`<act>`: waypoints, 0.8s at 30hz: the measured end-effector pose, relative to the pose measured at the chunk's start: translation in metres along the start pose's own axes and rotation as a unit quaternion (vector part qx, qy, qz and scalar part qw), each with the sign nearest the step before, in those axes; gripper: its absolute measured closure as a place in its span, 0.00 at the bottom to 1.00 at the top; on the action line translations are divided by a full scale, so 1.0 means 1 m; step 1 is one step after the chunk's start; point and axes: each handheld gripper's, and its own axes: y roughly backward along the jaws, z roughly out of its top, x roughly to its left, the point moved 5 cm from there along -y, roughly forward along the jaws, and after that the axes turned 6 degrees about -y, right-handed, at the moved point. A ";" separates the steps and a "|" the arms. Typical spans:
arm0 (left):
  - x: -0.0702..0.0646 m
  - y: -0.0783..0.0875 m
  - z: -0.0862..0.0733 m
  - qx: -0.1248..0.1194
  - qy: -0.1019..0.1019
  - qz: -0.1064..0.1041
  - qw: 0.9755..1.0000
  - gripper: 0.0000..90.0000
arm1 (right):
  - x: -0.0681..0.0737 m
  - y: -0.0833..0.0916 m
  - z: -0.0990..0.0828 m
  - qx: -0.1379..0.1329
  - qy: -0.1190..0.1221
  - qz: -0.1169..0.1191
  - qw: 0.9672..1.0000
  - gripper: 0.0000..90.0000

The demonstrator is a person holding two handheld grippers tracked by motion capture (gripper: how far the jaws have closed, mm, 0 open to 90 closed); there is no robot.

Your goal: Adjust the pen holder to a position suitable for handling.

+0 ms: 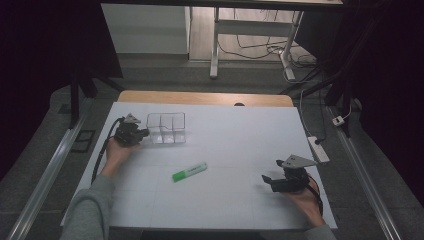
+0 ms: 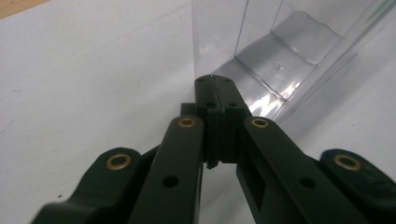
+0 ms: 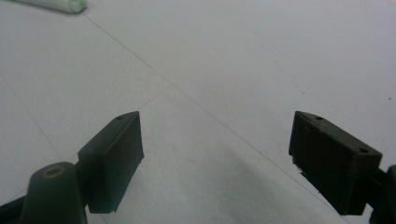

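A clear plastic organiser box (image 1: 166, 128) with several compartments stands at the table's back left. My left gripper (image 1: 144, 133) is right beside its left end, held by a hand in a grey sleeve. In the left gripper view its black jaws are pressed together, with my left gripper (image 2: 215, 80) low at the near corner of the clear box (image 2: 275, 60); I cannot tell if it touches. A green highlighter (image 1: 190, 171) lies in the middle. My right gripper (image 1: 270, 179) rests at the front right, pointing left. Its jaws stand wide apart, my right gripper (image 3: 215, 135) over bare paper.
White paper (image 1: 235, 135) covers the table, with a wooden edge (image 1: 205, 97) at the back. A white power strip (image 1: 318, 148) lies by the right edge. The highlighter's pale end (image 3: 58, 4) shows at the top left of the right gripper view.
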 end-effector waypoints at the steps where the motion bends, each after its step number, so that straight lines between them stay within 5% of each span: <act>1: -0.001 -0.001 0.001 -0.001 0.000 -0.001 1.000 0.99 | 0.000 0.000 0.000 0.000 0.000 0.000 1.000 0.19; 24: -0.030 -0.023 0.025 0.006 -0.036 -0.024 0.999 0.99 | 0.000 -0.001 -0.001 0.007 0.003 0.001 1.000 0.19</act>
